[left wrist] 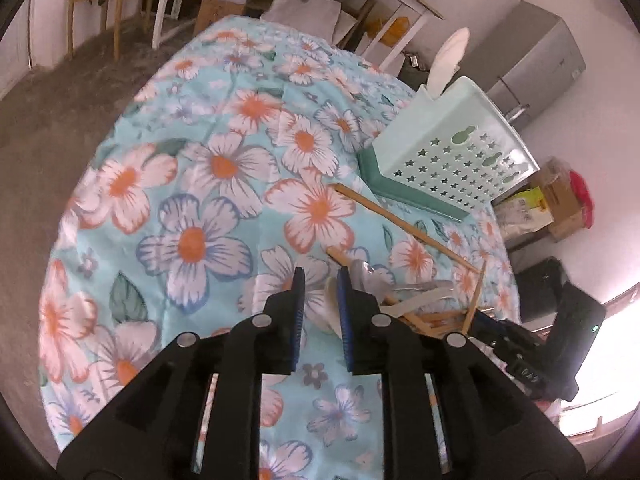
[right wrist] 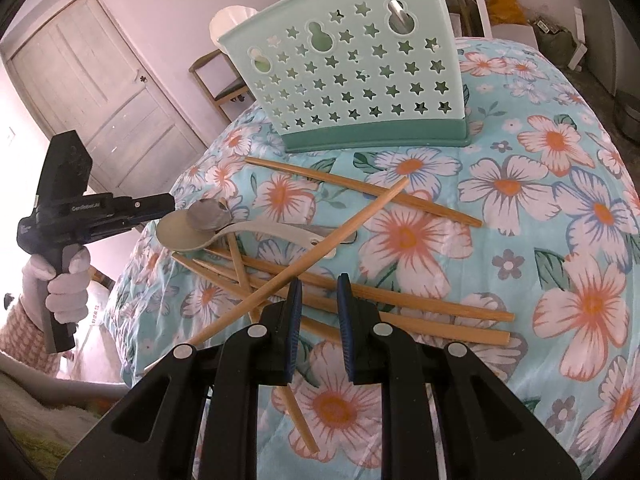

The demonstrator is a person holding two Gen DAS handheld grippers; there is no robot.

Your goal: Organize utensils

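left wrist view: left gripper [left wrist: 320, 280] jaws apart, nothing between them, hovering over the floral tablecloth [left wrist: 192, 168]. messy pile of utensils just past the right finger at about 3 o'clock: wooden chopsticks [left wrist: 404, 226], a white spoon [left wrist: 416, 304] and a metal spoon [left wrist: 420, 286] tangled together. mint utensil holder [left wrist: 448, 148] with star cutouts up at 2 o'clock, standing on the cloth, something white sticking out of its far end [left wrist: 450, 60] (can't tell what exactly). right-hand tool's black body partly visible at 4 o'clock [left wrist: 560, 340].

right wrist view: right gripper [right wrist: 320, 284] also spread open, gripping nothing, sitting right above the crossed chopsticks [right wrist: 360, 296]. one chopstick [right wrist: 304, 260] propped diagonally over the rest. white spoon [right wrist: 224, 236] at 10 o'clock from the fingertips, with the metal spoon bowl [right wrist: 210, 216] resting on it. utensil holder [right wrist: 360, 68] upright at 12 o'clock, well beyond the pile, one chopstick [right wrist: 360, 188] lying near its base. gloved hand [right wrist: 64, 284] holding the other gripper at 9 o'clock, off the table edge.
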